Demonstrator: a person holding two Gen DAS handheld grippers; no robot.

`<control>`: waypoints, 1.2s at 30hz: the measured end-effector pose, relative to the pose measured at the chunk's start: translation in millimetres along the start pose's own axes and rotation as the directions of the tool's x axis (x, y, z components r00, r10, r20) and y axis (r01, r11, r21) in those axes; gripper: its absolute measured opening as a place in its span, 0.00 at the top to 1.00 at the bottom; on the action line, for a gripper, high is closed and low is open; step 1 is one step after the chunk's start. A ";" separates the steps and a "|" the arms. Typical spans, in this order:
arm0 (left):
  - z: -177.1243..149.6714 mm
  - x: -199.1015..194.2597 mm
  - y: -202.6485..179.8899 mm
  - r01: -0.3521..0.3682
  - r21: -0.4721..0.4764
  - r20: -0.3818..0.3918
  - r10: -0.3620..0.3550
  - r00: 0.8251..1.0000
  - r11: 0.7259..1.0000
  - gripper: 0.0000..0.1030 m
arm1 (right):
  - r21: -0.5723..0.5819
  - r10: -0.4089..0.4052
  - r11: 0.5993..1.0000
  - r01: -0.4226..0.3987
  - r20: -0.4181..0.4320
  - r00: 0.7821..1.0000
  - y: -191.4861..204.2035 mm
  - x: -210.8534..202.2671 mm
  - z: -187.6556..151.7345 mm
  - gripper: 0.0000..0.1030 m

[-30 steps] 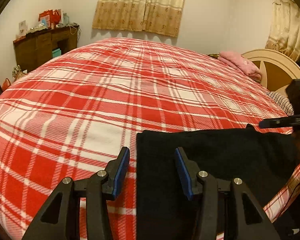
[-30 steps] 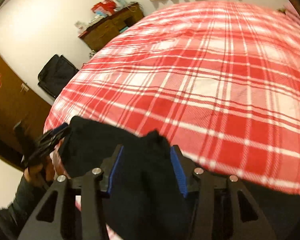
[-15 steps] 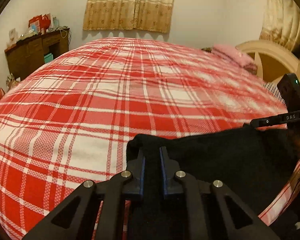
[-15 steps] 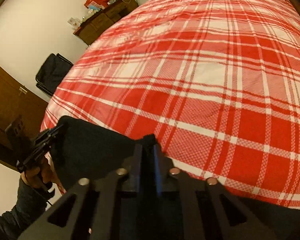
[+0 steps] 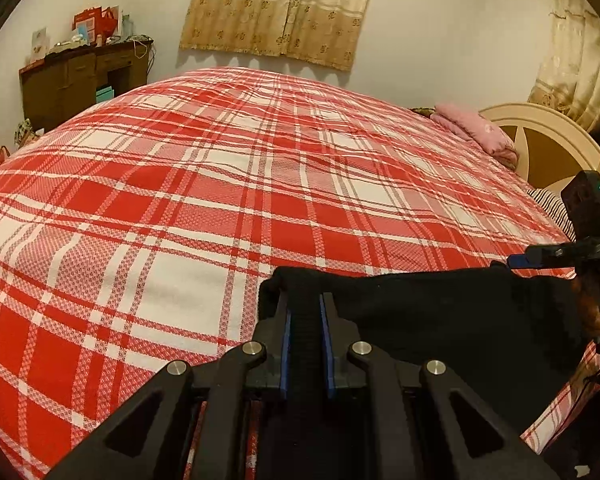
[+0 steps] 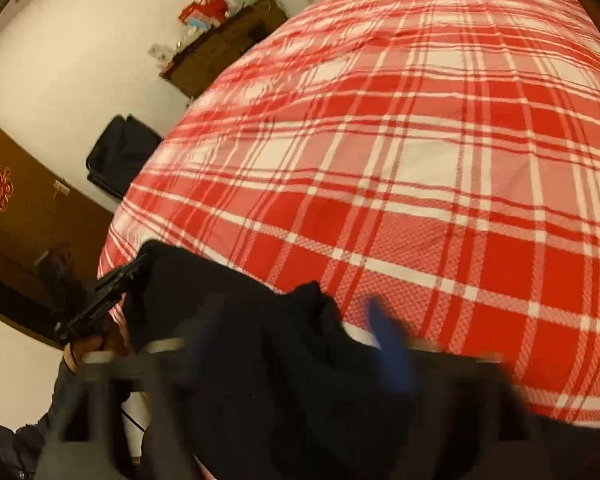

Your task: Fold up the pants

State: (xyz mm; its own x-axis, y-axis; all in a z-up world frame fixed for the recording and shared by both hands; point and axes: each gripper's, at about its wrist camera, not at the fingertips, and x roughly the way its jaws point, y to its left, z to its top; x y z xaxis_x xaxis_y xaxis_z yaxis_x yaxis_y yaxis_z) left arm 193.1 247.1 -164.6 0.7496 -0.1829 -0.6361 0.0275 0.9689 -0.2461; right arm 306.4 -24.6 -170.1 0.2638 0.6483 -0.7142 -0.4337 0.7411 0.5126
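Observation:
Black pants (image 5: 440, 320) lie along the near edge of the red plaid bed (image 5: 220, 208). My left gripper (image 5: 304, 320) is shut on their left corner, with dark cloth pinched between the blue pads. In the right wrist view the picture of my right gripper (image 6: 290, 306) is smeared. Its jaws are opening, one blue pad (image 6: 388, 336) stands well off to the right, and the pants' other corner (image 6: 312, 300) lies loose between the fingers. The left wrist view shows the right gripper (image 5: 518, 260) side on at the pants' far end. The left gripper (image 6: 136, 268) shows at the left of the right wrist view.
A pink folded blanket (image 5: 476, 132) and a cream headboard (image 5: 548, 136) sit at the bed's right end. A brown desk (image 5: 80, 76) with clutter stands by the far wall. A black suitcase (image 6: 120, 156) and a brown door (image 6: 16, 208) are beyond the bed's left side.
Both grippers closed on the pants' edge from half open. The left one stays shut on the cloth, while the right one's jaws have since sprung wide apart.

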 end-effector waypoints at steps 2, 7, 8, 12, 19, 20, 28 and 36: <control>1.1 0.0 0.3 0.000 -0.006 0.000 0.000 1.000 1.000 0.87 | -0.009 -0.008 1.000 0.008 -0.011 1.000 1.7 1.9 1.6 0.49; -0.2 -1.2 -0.4 0.003 -0.011 0.006 -0.003 1.000 1.000 0.87 | -0.020 -0.037 0.999 0.036 -0.050 0.998 0.3 14.1 1.5 0.62; -0.5 -1.4 0.2 0.005 -0.013 0.007 -0.005 1.000 1.000 0.87 | -0.016 -0.041 0.999 0.040 -0.058 0.997 -1.4 17.6 0.9 0.62; 0.3 -2.8 1.1 0.011 -0.021 0.007 -0.011 1.000 1.000 0.87 | 0.005 0.000 1.000 0.000 -0.053 0.999 -4.1 22.6 0.1 0.88; -0.7 -1.1 7.0 0.020 -0.040 0.005 -0.020 1.000 0.999 0.87 | -0.041 -0.016 0.999 0.017 0.010 1.000 9.6 4.4 9.7 0.91; -1.7 1.8 10.2 0.029 -0.058 0.007 -0.029 1.000 0.998 0.87 | -0.043 -0.027 0.999 0.027 0.009 1.000 7.9 6.0 12.2 0.92; 0.1 -3.5 7.6 0.006 -0.059 0.024 -0.005 1.000 0.998 0.85 | -0.032 -0.093 0.995 0.094 0.029 0.995 -9.7 29.9 9.0 0.92; 4.1 -1.0 -6.8 -0.083 0.033 0.032 0.082 0.996 0.996 0.85 | -0.091 -0.127 0.987 0.133 0.075 0.989 10.5 9.2 11.9 0.92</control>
State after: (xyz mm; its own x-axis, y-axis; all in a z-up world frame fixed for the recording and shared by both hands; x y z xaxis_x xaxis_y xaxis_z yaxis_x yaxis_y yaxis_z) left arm 195.0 241.4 -159.3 0.7702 -0.0974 -0.6303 -0.0131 0.9857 -0.1683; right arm 314.5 -8.8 -165.6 0.3803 0.5604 -0.7357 -0.4712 0.8019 0.3672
